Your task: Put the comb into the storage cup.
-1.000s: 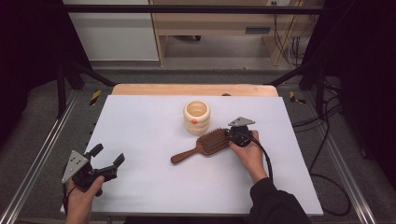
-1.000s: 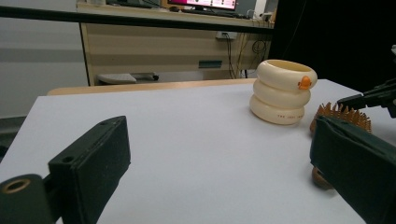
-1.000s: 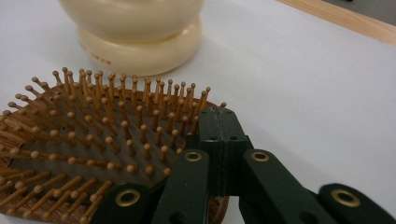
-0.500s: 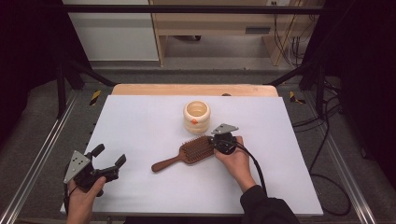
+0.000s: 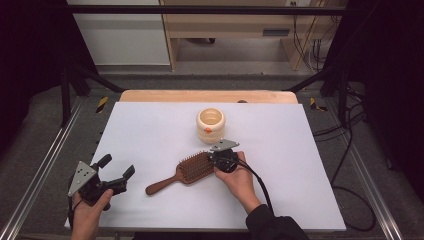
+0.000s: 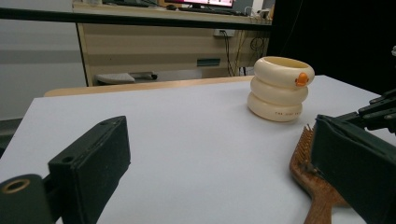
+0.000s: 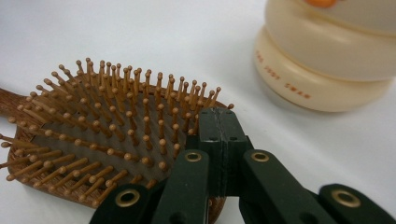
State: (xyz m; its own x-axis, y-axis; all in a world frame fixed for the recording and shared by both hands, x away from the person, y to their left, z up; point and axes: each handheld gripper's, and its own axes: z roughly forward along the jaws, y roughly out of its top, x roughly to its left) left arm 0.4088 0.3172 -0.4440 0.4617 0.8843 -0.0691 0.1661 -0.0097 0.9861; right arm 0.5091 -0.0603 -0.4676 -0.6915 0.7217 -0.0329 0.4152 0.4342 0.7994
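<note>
A wooden paddle hairbrush point(image 5: 192, 169) lies bristles up on the white table point(image 5: 150, 130), its handle pointing toward the near left. My right gripper point(image 5: 215, 162) sits at the far end of the brush head. In the right gripper view its jaws point(image 7: 219, 126) are pressed flat together over the edge of the bristles point(image 7: 102, 130), with nothing seen between them. A cream ringed cup point(image 5: 210, 125) with an orange spot stands just behind, also in the left gripper view point(image 6: 279, 93) and the right gripper view point(image 7: 327, 60). My left gripper point(image 5: 118, 166) rests open at the near left, empty, and its own view shows the brush point(image 6: 308, 163).
A wooden strip point(image 5: 207, 95) runs along the table's far edge. Metal rails point(image 5: 45, 165) flank both sides, and cables point(image 5: 350, 150) hang off to the right. The right gripper's cable point(image 5: 257, 180) trails back over the hand.
My right gripper has travelled left and toward me, and the hairbrush has slid along with it, away from the right side of the cup. The left gripper has stayed put.
</note>
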